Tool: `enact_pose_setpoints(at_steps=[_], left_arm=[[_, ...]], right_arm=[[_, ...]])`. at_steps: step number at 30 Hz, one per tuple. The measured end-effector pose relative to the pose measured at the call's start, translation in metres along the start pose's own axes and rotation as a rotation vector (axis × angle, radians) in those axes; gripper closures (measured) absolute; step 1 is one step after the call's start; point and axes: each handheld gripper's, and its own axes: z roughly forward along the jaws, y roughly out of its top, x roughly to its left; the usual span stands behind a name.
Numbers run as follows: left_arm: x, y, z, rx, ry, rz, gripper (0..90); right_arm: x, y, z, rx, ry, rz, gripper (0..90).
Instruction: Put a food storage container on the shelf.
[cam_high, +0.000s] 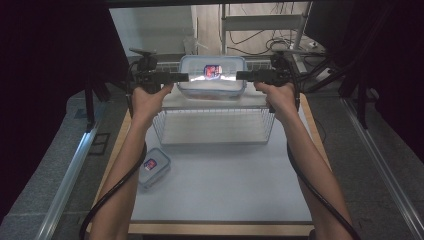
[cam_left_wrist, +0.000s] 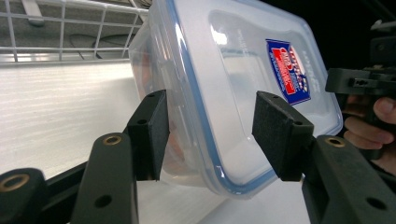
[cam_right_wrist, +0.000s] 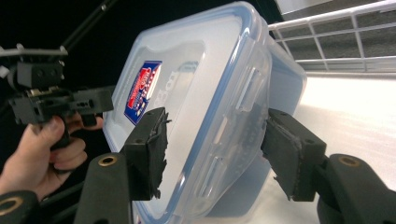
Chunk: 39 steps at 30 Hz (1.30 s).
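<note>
large lidded container (cam_high: 212, 76) sits at the upper centre of the high view, on top of the white wire rack (cam_high: 215, 125), held from both ends. going left to right there: the small container (cam_high: 154, 167) lies at lower left on the table (cam_high: 225, 190), well apart from the work. above it the left hand (cam_high: 147, 100) carries the left gripper (cam_high: 181, 77), whose tip meets the left end of the large container. the red and blue label (cam_high: 212, 71) shows on its lid. at the right end the right gripper (cam_high: 244, 76) meets the other side, with the right hand (cam_high: 280, 97) behind it.

in the left gripper view the jaws stand spread to either side of the container's short end, one pad (cam_left_wrist: 152, 130) at the base side and the other at the lid side; whether they press on it or just flank it i cannot tell. in the right gripper view the jaws likewise straddle the opposite end, pads close against the plastic, with the grip unclear.

as a judgement, the big box looks placed on, or about to be lifted from, the rack's top; both grippers are engaged at its ends. the small container is untouched and seems left to handle.
</note>
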Motion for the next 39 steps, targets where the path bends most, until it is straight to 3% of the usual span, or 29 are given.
enact_pose_setpoints(at_steps=[5,8,13,15,20,24,25,29,34,39], left_arm=[[0.001,-0.003,0.001,-0.013,0.000,0.008,46.6],[-0.001,-0.005,0.001,-0.009,0.006,0.025,45.0],[-0.002,-0.010,-0.008,-0.046,-0.016,0.068,44.7],[-0.003,-0.012,-0.013,-0.064,-0.011,0.083,45.2],[-0.001,-0.020,-0.025,-0.092,0.008,0.114,55.8],[0.001,-0.026,-0.027,-0.086,0.072,0.153,71.1],[0.002,-0.027,-0.026,-0.083,0.092,0.158,78.8],[0.007,-0.029,-0.016,-0.057,0.159,0.166,85.9],[0.008,-0.031,-0.001,-0.026,0.169,0.171,86.0],[0.006,-0.031,0.003,-0.025,0.162,0.170,85.1]], right_arm=[[-0.001,0.003,0.001,-0.018,-0.026,0.001,41.5],[0.001,0.003,0.000,-0.039,-0.084,-0.027,41.5],[0.007,0.002,-0.010,-0.084,-0.188,-0.151,48.4],[0.014,0.001,-0.018,-0.090,-0.192,-0.191,54.0],[0.034,-0.015,-0.035,-0.069,-0.208,-0.302,74.3],[0.041,-0.038,-0.040,-0.044,-0.227,-0.361,88.2],[0.041,-0.048,-0.037,-0.004,-0.235,-0.376,89.7],[0.038,-0.057,-0.029,0.029,-0.230,-0.384,89.8],[0.038,-0.056,-0.018,0.030,-0.275,-0.412,89.8],[0.032,-0.051,-0.012,0.028,-0.295,-0.390,89.7]])
